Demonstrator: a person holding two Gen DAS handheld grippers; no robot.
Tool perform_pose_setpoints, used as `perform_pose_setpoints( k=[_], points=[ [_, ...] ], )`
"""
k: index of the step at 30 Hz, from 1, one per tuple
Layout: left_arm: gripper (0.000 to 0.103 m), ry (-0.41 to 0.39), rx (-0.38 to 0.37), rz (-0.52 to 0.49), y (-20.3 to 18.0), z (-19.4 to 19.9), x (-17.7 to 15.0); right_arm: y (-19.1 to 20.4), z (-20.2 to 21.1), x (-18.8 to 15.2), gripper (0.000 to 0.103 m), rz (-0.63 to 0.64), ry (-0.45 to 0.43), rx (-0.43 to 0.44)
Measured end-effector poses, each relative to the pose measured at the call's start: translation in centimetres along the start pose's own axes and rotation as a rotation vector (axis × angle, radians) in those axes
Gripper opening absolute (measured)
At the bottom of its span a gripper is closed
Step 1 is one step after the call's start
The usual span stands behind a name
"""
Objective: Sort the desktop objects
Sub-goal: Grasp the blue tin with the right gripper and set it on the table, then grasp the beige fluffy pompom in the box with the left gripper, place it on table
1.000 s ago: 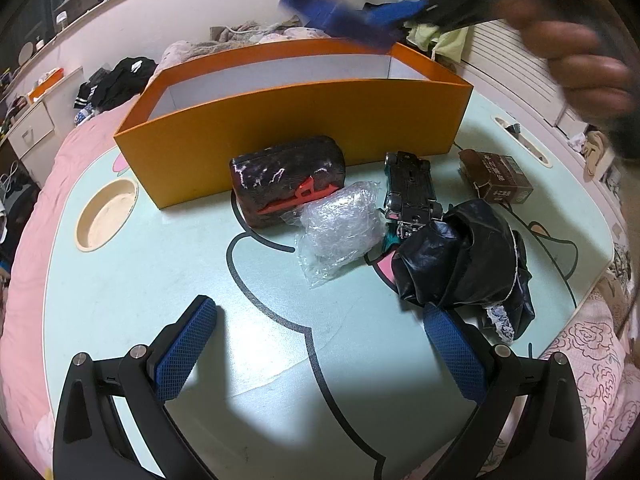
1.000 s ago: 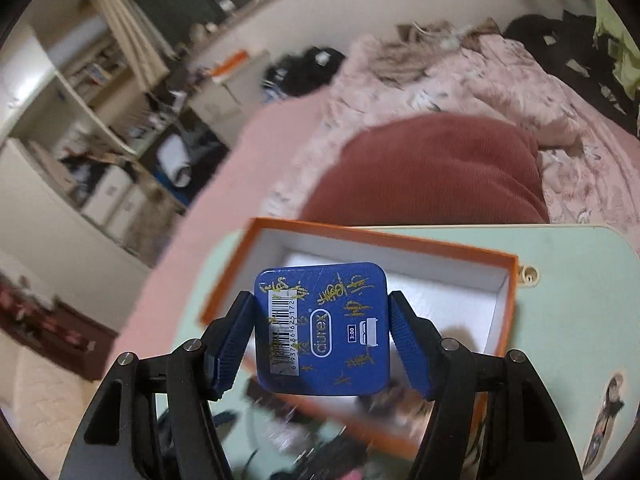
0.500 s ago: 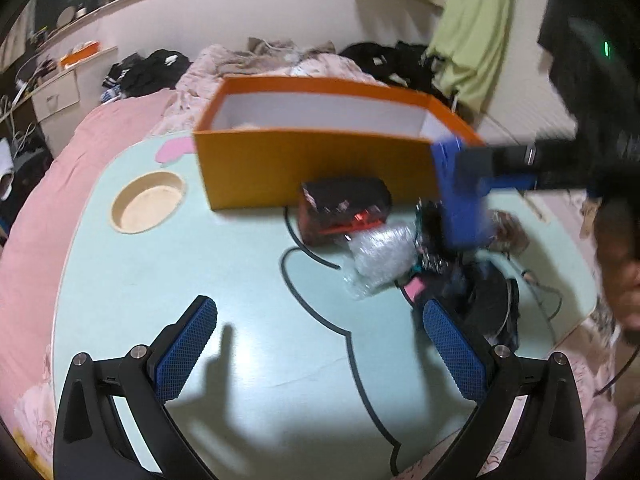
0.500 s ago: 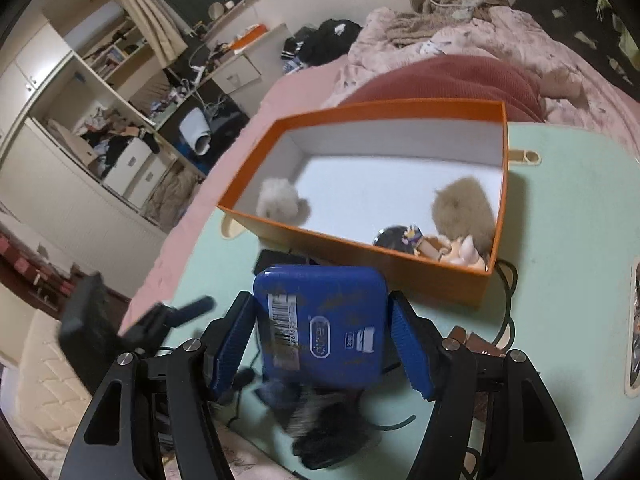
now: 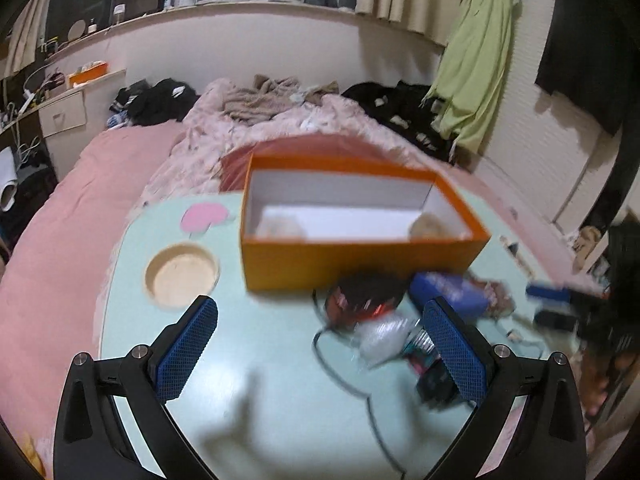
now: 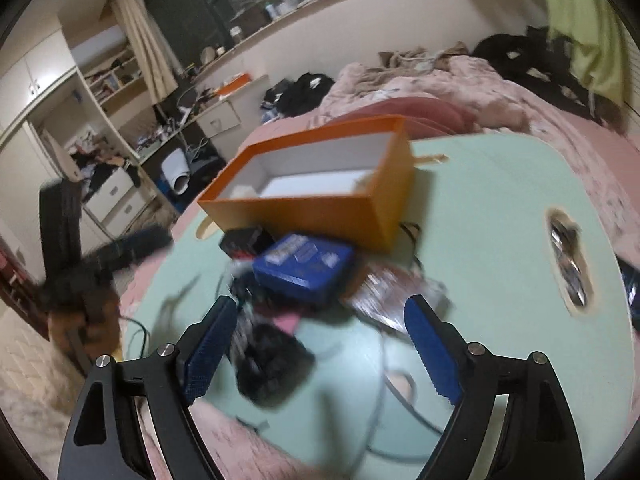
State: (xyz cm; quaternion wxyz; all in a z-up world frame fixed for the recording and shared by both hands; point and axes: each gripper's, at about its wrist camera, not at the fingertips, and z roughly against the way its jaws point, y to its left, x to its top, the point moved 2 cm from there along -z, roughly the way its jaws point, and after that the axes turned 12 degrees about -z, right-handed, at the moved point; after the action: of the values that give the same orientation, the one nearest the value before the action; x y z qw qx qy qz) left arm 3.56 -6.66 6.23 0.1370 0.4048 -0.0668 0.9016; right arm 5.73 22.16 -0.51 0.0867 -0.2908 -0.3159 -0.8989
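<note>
An orange box (image 5: 360,264) (image 6: 320,216) with a white inside stands open on the pale green table (image 5: 260,360); two fluffy things lie in it. The blue flat box (image 6: 304,264) (image 5: 448,292) lies on the pile of objects in front of the orange box, just beyond my right gripper (image 6: 320,312). That gripper's jaws are opening, and its pads are clear of the blue box. My left gripper (image 5: 320,308) hangs open above the table with nothing between its fingers. The picture is blurred by motion.
The pile holds a black-and-red case (image 5: 360,300), a clear plastic wrap (image 5: 384,340), a black pouch (image 6: 268,364) and a brown packet (image 6: 384,284). A round cup recess (image 5: 182,276) and an oval slot (image 6: 568,256) are cut into the table. A pink bed surrounds it.
My right gripper came down from above the orange box to the pile, widened its jaws and let go of the blue box. My left gripper rose and drew back.
</note>
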Motion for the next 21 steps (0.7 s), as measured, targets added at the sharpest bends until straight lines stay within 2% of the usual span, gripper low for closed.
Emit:
perform_pose_setpoints(
  k=[6,9,14,16,17,21],
  points=[
    [0.103,-0.025,-0.064,-0.052,-1.8,-0.9,4.6,-2.2,-0.2,-2.2,0.086,-0.015,0.024,-0.1],
    [0.101,0.009,-0.106,-0.087,-3.7,-2.5,6.8,-2.6,-0.8,-2.8,0.086,-0.01,-0.002,-0.154],
    [0.095,0.133,-0.157,-0.089,-5.8,-7.0,9.0,-2.7,-1.4,-2.8,0.087,0.021,-0.089,-0.271],
    [0.086,0.191,-0.185,-0.097,-6.7,-9.4,9.6,-3.0,-1.6,-2.7,0.087,0.021,-0.11,-0.3],
    [0.086,0.24,-0.206,-0.097,-7.3,-11.1,9.7,-3.0,-1.7,-2.6,0.088,0.023,-0.112,-0.308],
    [0.086,0.345,-0.27,-0.066,-8.4,-14.9,9.8,-2.9,-1.9,-2.6,0.089,0.042,-0.11,-0.349]
  ],
)
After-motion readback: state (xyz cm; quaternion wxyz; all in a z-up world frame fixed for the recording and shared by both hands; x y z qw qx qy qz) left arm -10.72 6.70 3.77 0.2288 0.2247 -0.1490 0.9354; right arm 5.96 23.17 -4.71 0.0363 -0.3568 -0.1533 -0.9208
